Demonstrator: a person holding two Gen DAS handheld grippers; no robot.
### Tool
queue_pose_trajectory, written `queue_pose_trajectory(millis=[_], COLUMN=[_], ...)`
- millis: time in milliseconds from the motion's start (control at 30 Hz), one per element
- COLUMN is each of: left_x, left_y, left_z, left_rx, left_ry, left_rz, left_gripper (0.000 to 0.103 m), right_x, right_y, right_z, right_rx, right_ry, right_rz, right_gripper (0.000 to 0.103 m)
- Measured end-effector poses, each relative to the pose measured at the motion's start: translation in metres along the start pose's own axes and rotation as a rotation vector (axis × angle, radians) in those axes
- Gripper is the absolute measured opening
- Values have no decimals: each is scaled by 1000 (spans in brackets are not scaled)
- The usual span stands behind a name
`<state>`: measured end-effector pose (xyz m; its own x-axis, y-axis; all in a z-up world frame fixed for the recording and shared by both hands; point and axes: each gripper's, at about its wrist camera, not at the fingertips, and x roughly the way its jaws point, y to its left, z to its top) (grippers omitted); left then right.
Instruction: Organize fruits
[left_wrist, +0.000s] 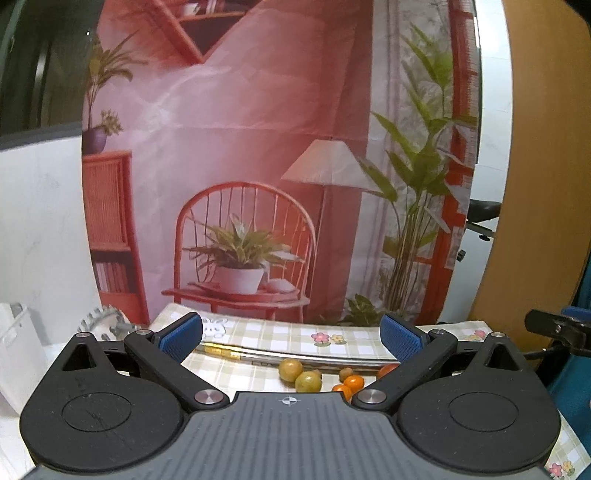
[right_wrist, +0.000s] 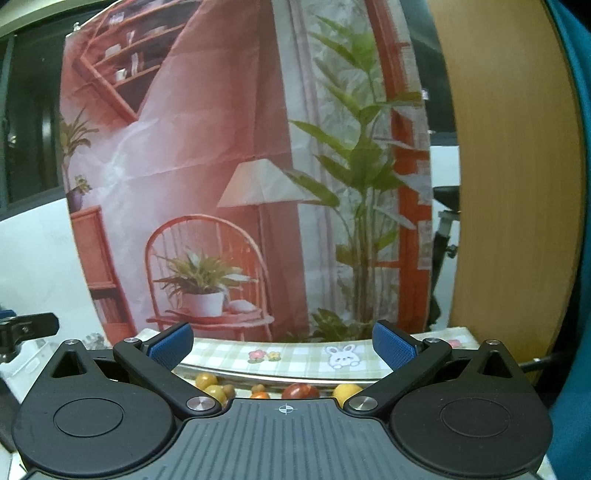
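While both the left gripper (left_wrist: 291, 338) and the right gripper (right_wrist: 282, 345) are held wide apart (nothing is gripped), one small fruit should be picked. The green-yellow fruit (left_wrist: 307, 381), at 6 o'clock on the checked cloth (left_wrist: 266, 334), should be squeezed softly.

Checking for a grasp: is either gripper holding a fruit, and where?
Nothing is held. The left gripper and the right gripper are both open, above the fruits.

Open air is seen above the checked tablecloth (left_wrist: 280, 334); ahead, passage is blocked by a printed backdrop (left_wrist: 258, 147), and small fruits (left_wrist: 306, 380) are scattered below.
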<state>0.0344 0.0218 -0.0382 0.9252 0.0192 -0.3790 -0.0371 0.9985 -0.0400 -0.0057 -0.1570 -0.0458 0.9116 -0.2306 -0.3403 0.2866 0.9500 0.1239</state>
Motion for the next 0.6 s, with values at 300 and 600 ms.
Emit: queue_pose_trajectory(millis=[300, 600], left_x=[38, 82], left_y=[23, 34], left_z=[-22, -44], left_rx=[-74, -93], left_ry=[90, 220], left_rz=[-28, -108], left_gripper=[97, 74], right_x=[34, 72], right_y=[-14, -22], right_z=[-18, -44], right_rx=[-17, -18], right_ry=[53, 109], right_rz=[-1, -24], right_gripper=[103, 103])
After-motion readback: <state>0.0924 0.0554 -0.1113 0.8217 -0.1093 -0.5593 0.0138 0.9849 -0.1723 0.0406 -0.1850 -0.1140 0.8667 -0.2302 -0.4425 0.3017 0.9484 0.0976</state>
